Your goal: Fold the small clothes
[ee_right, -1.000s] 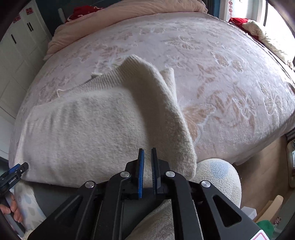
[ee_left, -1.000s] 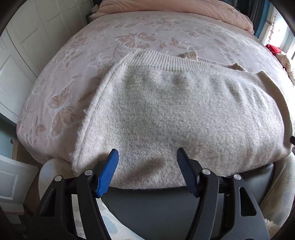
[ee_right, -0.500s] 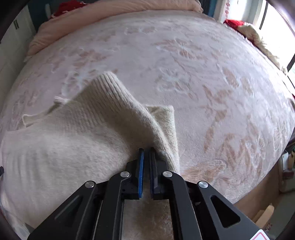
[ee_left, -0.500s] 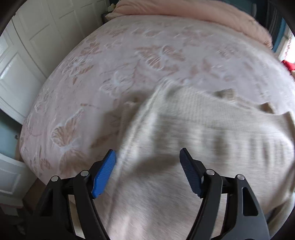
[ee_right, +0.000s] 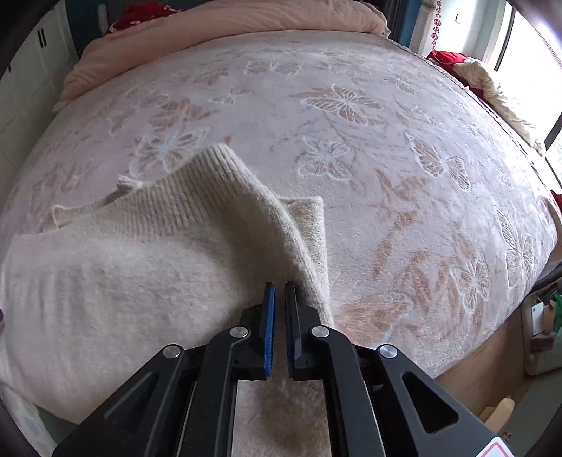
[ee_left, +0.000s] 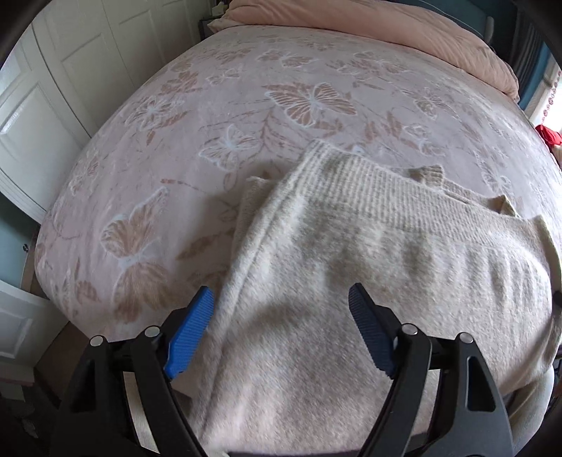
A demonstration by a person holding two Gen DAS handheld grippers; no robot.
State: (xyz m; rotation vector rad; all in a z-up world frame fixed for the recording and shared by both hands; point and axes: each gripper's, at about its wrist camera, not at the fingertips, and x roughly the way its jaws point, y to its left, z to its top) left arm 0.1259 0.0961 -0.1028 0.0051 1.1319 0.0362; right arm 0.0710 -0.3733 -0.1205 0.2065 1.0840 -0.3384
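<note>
A cream knitted sweater lies folded on the pink butterfly-patterned bed cover, near the bed's front edge. My left gripper is open above the sweater's left part, its blue pads wide apart and holding nothing. In the right wrist view the same sweater fills the lower left. My right gripper is shut on the sweater's right edge, with the fabric pinched between the blue pads and a fold raised in front of them.
White cupboard doors stand left of the bed. A pink duvet lies along the head of the bed. Red and cream clothes lie at the far right edge. Wooden floor and small items show lower right.
Both grippers have moved forward over the bed, carrying the sweater further onto the cover. The left gripper stays open, the right stays shut on the sweater.
</note>
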